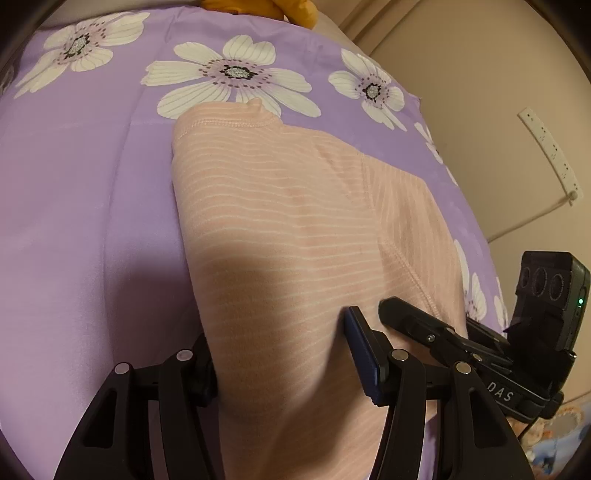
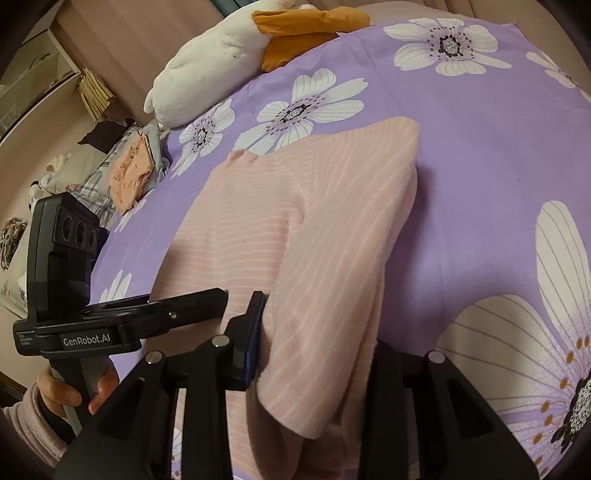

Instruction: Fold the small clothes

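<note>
While tilted downward, both claws pinch pink garment [image 1: 280,229].

In the left wrist view we see only a small orange piece of the white and orange plush toy [image 1: 258,9], cut by the top edge. The pink striped knit garment [image 1: 280,236] covers the left finger of the left claw [image 1: 284,354], and its near end runs off the bottom edge. In the right wrist view the same garment hides the right finger of the right claw [image 2: 317,354]. The small pile of clothes [image 2: 129,173] at far left is too small to tell apart.
</note>
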`<move>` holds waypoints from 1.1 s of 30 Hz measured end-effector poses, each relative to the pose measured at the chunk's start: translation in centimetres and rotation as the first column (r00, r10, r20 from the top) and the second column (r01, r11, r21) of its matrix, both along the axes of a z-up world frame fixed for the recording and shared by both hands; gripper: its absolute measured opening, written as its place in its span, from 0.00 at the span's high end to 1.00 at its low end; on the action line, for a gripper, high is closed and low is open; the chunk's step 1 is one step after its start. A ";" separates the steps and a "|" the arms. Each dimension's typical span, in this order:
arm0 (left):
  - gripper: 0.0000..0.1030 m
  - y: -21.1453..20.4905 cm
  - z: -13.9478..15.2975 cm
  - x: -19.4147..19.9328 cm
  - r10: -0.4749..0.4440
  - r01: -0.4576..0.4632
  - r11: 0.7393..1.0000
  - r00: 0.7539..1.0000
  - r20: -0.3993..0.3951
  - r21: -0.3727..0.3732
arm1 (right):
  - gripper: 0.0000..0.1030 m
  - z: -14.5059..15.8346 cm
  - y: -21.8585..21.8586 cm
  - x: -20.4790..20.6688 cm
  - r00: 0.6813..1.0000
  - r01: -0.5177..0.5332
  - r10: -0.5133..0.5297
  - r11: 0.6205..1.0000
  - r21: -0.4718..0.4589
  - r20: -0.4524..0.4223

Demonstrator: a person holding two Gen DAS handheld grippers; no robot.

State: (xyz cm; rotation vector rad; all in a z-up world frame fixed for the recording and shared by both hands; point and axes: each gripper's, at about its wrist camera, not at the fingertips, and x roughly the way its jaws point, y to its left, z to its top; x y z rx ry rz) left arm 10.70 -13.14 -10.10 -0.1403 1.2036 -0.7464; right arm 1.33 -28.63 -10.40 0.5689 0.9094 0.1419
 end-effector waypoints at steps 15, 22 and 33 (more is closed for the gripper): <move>0.61 -0.5 0.8 -0.7 -0.002 -0.002 0.999 0.997 0.076 0.046 | 0.74 0.7 0.9 -0.7 1.000 0.024 -0.024 0.999 -0.027 0.008; 0.63 -0.3 1.3 -1.1 -0.003 -0.001 0.999 0.996 0.091 0.046 | 0.75 1.4 1.3 -1.1 0.999 0.029 -0.028 0.999 -0.046 0.015; 0.63 -0.2 1.9 -1.2 -0.006 0.002 0.999 0.995 0.101 0.033 | 0.75 2.6 1.7 -1.8 0.999 0.034 -0.031 0.997 -0.069 0.035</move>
